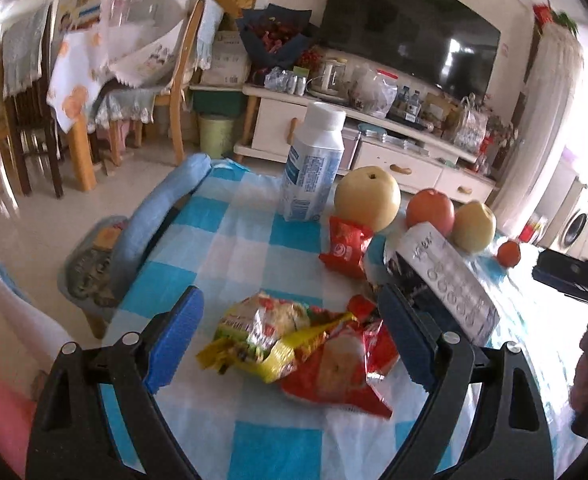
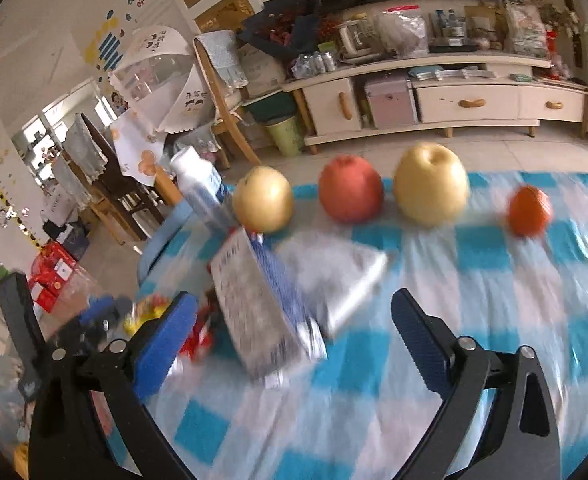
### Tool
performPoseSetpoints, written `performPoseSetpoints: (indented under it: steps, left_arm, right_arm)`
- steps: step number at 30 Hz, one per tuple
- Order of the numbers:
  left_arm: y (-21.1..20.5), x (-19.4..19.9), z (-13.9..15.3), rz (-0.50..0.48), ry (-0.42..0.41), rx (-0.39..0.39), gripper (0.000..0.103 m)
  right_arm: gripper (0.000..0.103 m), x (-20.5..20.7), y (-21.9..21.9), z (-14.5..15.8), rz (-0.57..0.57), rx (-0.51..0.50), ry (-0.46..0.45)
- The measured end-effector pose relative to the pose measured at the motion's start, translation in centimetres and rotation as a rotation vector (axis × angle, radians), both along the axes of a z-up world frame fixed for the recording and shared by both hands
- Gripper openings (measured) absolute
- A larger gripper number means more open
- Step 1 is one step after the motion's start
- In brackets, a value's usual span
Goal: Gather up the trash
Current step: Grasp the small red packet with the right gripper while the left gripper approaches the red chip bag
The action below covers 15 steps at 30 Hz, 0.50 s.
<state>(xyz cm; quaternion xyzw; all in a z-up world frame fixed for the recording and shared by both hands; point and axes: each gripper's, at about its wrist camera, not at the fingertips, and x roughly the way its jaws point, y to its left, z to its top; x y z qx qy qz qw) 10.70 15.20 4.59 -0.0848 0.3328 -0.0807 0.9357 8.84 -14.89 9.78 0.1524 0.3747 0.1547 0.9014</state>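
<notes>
On the blue-and-white checked tablecloth lie a crumpled yellow-green noodle wrapper and a red wrapper. My left gripper stands open around both, its pads not touching them. Farther back lies another red snack wrapper. A white-and-blue box lies tilted beside a silver packet. In the blurred right wrist view my right gripper is open, with the near end of the box between its fingers and a gap on each side. The right gripper also shows at the left wrist view's right edge.
A white milk bottle stands at the far side of the table. Beside it in a row sit a pear, a red apple, a second pear and a tangerine. A blue-cushioned chair is at the table's left edge.
</notes>
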Motion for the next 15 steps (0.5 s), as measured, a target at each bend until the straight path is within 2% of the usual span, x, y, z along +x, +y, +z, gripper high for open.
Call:
performPoseSetpoints:
  steps: [3,5,8,10,13,15]
  left_arm:
    - [0.4,0.8,-0.7,0.001,0.029,-0.027,0.089]
    - [0.6,1.2,-1.2,-0.004,0.045,-0.064,0.086]
    - [0.8,2.0,-1.8,0.0,0.071,-0.104,0.083]
    - [0.8,2.2,-2.1,0.002,0.076,-0.12,0.083]
    - [0.3,2.4,-2.3,-0.008,0.083,-0.12,0.082]
    - [-0.1,2.5,-2.5,-0.023,0.09,-0.109,0.082]
  right_arm:
    - [0.081,3.6,0.2,-0.2,0.013,0.027,0.022]
    - [0.081,5.3,0.7,-0.7,0.033,0.037,0.045]
    - [0.081,8.0,1.4,-2.1,0.039,-0.006,0.082]
    - [0.081,9.7,1.6,-3.5,0.071,0.03,0.141]
    - [0.085,10.9,2.2,-5.3,0.11,0.004,0.196]
    - [0.087,10.9,2.5,-5.9,0.144,-0.026,0.192]
